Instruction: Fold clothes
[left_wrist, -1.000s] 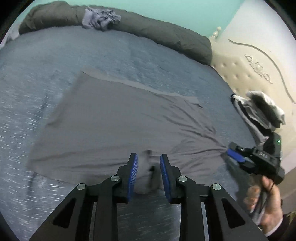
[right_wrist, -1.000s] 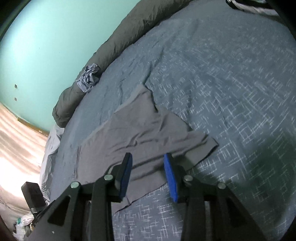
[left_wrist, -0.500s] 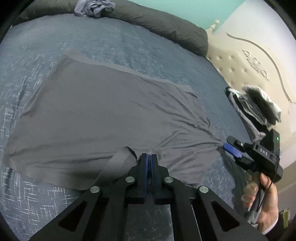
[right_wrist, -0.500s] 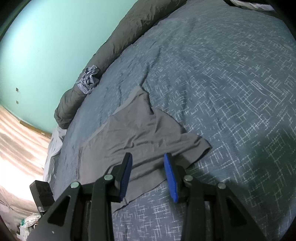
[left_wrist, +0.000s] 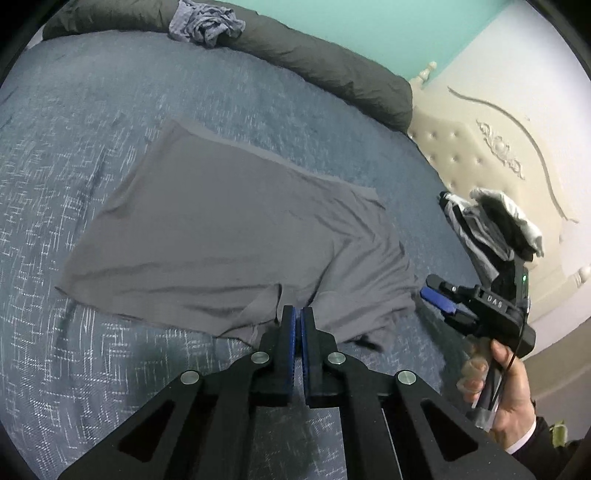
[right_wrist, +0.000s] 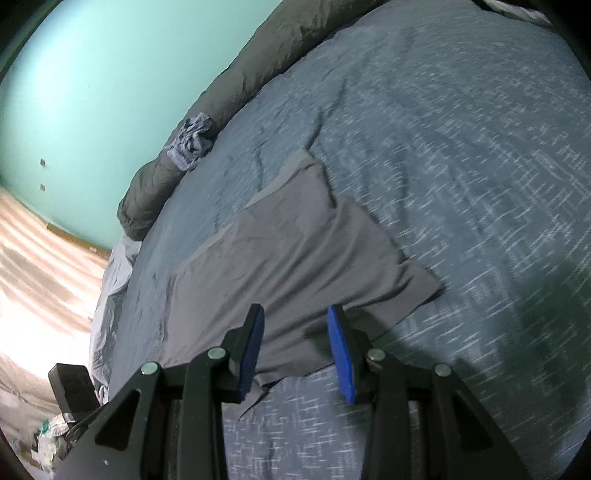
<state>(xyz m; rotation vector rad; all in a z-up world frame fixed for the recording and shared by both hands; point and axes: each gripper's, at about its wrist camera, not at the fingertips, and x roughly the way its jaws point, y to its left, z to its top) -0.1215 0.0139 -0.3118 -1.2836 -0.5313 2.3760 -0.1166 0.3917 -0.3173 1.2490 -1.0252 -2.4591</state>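
A grey garment (left_wrist: 229, 236) lies spread on the blue bedspread (left_wrist: 74, 147), and it also shows in the right wrist view (right_wrist: 295, 258). My left gripper (left_wrist: 297, 314) is shut on the garment's near hem and lifts a small fold of cloth there. My right gripper (right_wrist: 297, 325) is open and empty, its blue pads just above the garment's near edge. In the left wrist view the right gripper (left_wrist: 439, 299) sits at the garment's right corner, held by a hand.
A dark rolled duvet (left_wrist: 314, 62) runs along the far side of the bed, with a crumpled blue-grey cloth (left_wrist: 205, 22) on it. A pile of black and white clothes (left_wrist: 491, 225) lies by the cream headboard (left_wrist: 491, 155). Floor (right_wrist: 37, 277) lies beyond the left edge.
My left gripper closed on the garment's near hem, which was loose between open fingers a second ago, and pulled it slightly back. The right gripper stayed open, nearly still.
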